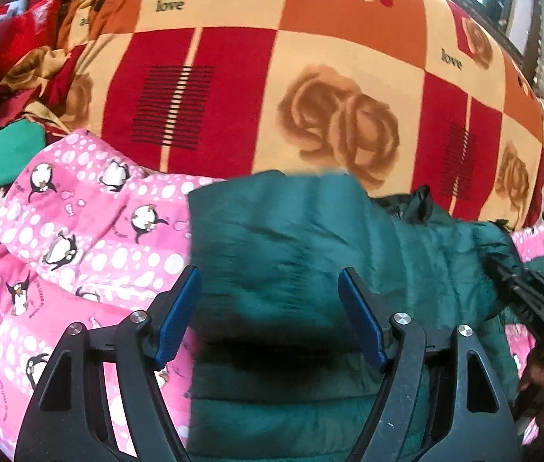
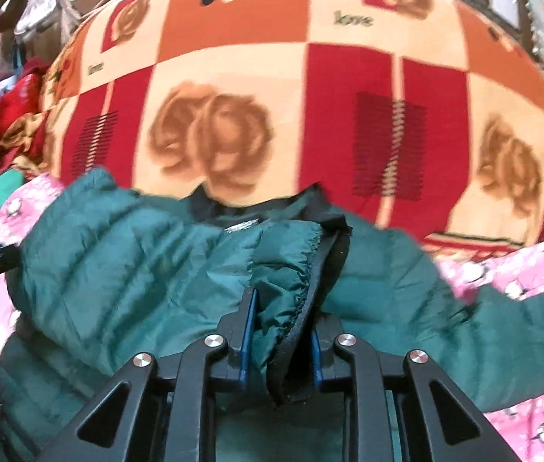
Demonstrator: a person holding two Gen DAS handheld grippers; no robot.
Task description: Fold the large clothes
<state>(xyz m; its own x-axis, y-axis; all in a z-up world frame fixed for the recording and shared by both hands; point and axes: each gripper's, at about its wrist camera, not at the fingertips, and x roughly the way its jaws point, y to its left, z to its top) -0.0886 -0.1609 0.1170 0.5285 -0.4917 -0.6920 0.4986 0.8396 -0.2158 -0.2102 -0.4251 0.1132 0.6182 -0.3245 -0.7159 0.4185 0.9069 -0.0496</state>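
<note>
Downward-tilted, right gripper (image 2: pixel 281 331) pinches green jacket (image 2: pixel 118 254) cuff; left gripper (image 1: pixel 270 312) spread.

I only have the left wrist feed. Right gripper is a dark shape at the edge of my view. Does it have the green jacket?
Observer: Yes. The right gripper is shut on the green jacket, pinching a gathered, elastic-edged hem.
Operator: Anything else caught in the jaws?
Observer: A black trim strip runs along that hem and passes between the pads with it.
Operator: Is the collar visible from that side?
Observer: Dark lining shows at the jacket's far edge, against the checked rose blanket; I cannot tell whether it is the collar.
Operator: Does my left gripper show there?
Observer: Only a dark part at the left edge, beside the jacket; its jaws are not visible there.
</note>
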